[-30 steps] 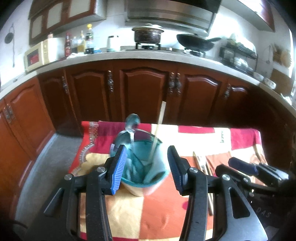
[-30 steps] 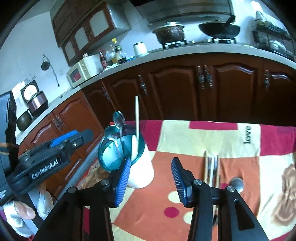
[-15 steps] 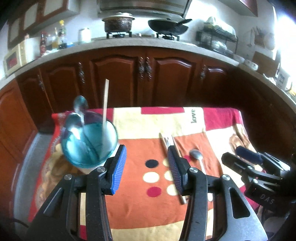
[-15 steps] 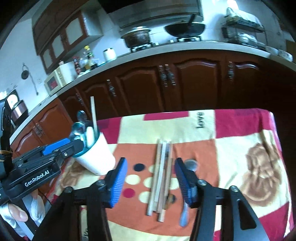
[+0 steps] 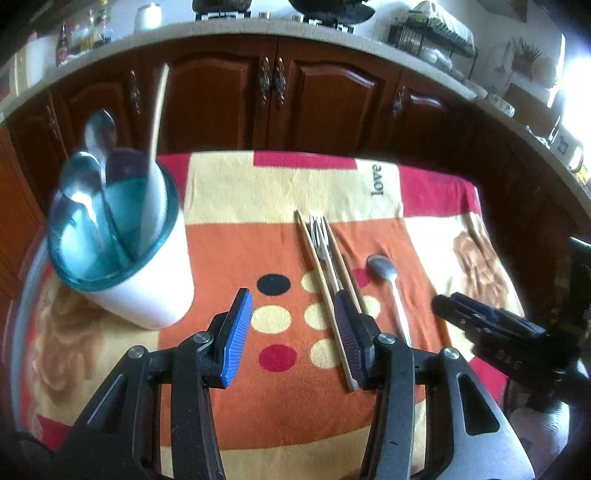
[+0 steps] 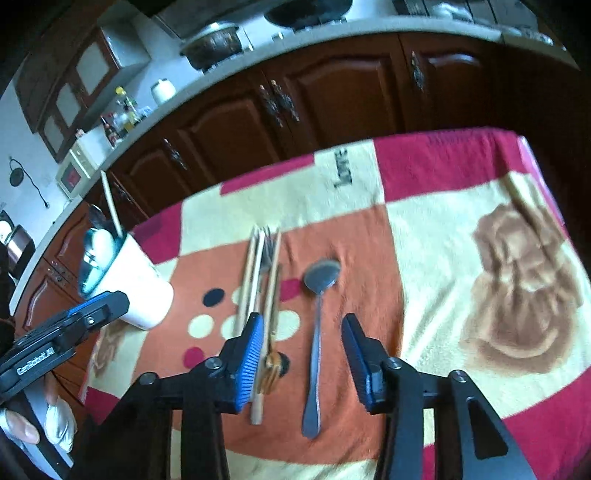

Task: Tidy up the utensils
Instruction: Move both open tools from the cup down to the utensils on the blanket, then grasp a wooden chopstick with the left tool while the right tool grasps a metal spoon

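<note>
Lay on the blanket (image 5: 221,192), everything taken from the cup (image 5: 147,291). Stood near the blanket's left edge, that cup, with two spoons (image 5: 88,184) and one chopstick (image 5: 157,110) leaning up out of it. To the cup's right, well apart from it: a fork (image 5: 320,236) with chopsticks (image 5: 325,295) touching along both its sides, all running front to back. Just right of that bundle, a lone spoon (image 6: 317,332), bowl at the far end, handle toward the near edge. Behind the cup and past the blanket's far edge, cabinet doors (image 5: 229,88) under a countertop (image 5: 258,27).
</note>
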Available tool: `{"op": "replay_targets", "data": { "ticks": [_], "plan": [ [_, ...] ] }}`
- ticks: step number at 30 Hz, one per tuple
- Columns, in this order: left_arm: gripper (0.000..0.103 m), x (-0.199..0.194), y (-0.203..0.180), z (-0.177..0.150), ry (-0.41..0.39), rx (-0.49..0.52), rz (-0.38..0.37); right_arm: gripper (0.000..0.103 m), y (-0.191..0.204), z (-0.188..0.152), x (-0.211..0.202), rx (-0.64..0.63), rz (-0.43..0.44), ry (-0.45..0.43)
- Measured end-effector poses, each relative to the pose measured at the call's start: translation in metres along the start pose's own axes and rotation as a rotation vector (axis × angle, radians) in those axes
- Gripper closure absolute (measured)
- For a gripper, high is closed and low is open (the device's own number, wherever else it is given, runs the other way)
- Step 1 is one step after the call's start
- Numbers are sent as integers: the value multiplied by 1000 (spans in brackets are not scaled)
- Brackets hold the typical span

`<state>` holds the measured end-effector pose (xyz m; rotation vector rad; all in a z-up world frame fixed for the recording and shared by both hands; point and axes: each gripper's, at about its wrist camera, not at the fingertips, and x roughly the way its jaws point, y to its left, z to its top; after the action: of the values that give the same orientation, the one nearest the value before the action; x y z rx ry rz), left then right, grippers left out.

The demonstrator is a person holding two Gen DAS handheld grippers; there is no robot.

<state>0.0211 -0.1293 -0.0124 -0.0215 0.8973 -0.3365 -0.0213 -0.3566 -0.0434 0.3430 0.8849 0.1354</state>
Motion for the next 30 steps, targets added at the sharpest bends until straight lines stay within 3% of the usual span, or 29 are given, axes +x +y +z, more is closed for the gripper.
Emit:
{"op": "replay_targets", "data": {
  "ticks": [9,17,27,30],
  "plan": [
    [58,58,-6,16,97,-81,-33,61,-22,12,47,48,32,68],
    [58,107,-12,39,118,-124,10,61,-33,25,65,40,48,81],
    [64,147,-3,50,175,-151,33,61,-55,42,93,87,247,132],
    [67,155,-1,50,186,-158,35,69,-59,45,101,102,291,131]
  ]
}}
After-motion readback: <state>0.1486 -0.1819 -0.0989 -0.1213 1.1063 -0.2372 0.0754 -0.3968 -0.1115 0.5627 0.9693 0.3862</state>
